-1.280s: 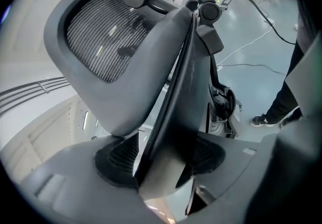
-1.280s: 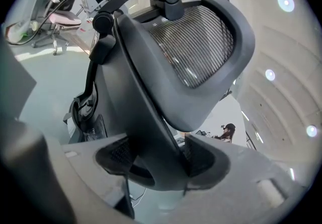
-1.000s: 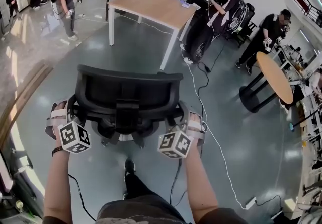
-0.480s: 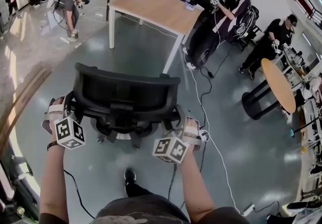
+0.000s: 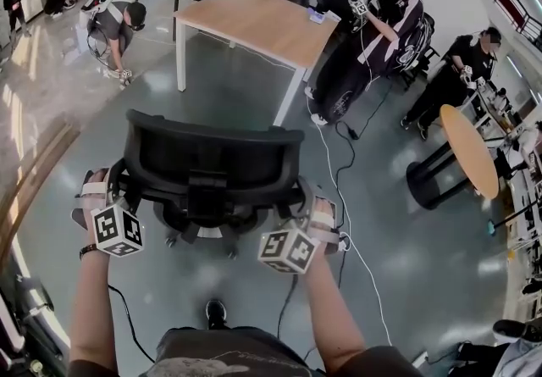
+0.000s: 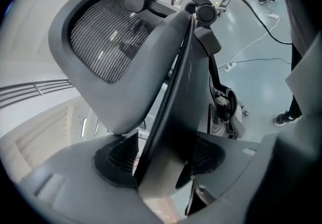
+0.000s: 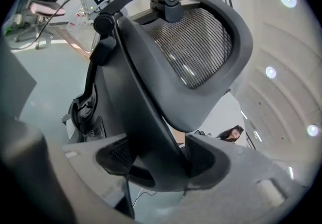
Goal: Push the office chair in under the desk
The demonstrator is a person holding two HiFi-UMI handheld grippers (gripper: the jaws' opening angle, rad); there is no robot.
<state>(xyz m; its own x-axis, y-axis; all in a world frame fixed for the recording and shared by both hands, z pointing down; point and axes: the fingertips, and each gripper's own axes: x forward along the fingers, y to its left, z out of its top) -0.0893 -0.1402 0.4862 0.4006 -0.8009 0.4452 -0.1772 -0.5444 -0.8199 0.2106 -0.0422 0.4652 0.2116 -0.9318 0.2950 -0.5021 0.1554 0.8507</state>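
At the far left of the head view a person (image 5: 114, 21) bends low over the grey floor (image 5: 406, 257). Nearer, the left gripper (image 5: 121, 185) sits at the left edge of the chair (image 5: 212, 155) back. In the left gripper view its jaws are pinched on the dark rim of that back, and a ribbed pad (image 6: 118, 155) presses on each side of the rim. The rim runs up and away from the jaws, with the mesh panel beside it.

The chair stands in the middle of the floor with its back turned to the wearer. It is well apart from the desk (image 5: 254, 19), which lies beyond it with bare floor between them. No part of the chair is under the desktop.

The right gripper (image 5: 305, 200) is at the right edge of the chair back, level with the left one. In the right gripper view its jaws are likewise clamped on the back's rim, a pad on either side.

A white cable (image 5: 339, 155) trails across the floor to the right of the chair. Further right a standing person (image 5: 385, 19) is just beside the desk's far corner, then another person (image 5: 457, 62), then a round table (image 5: 470, 151).
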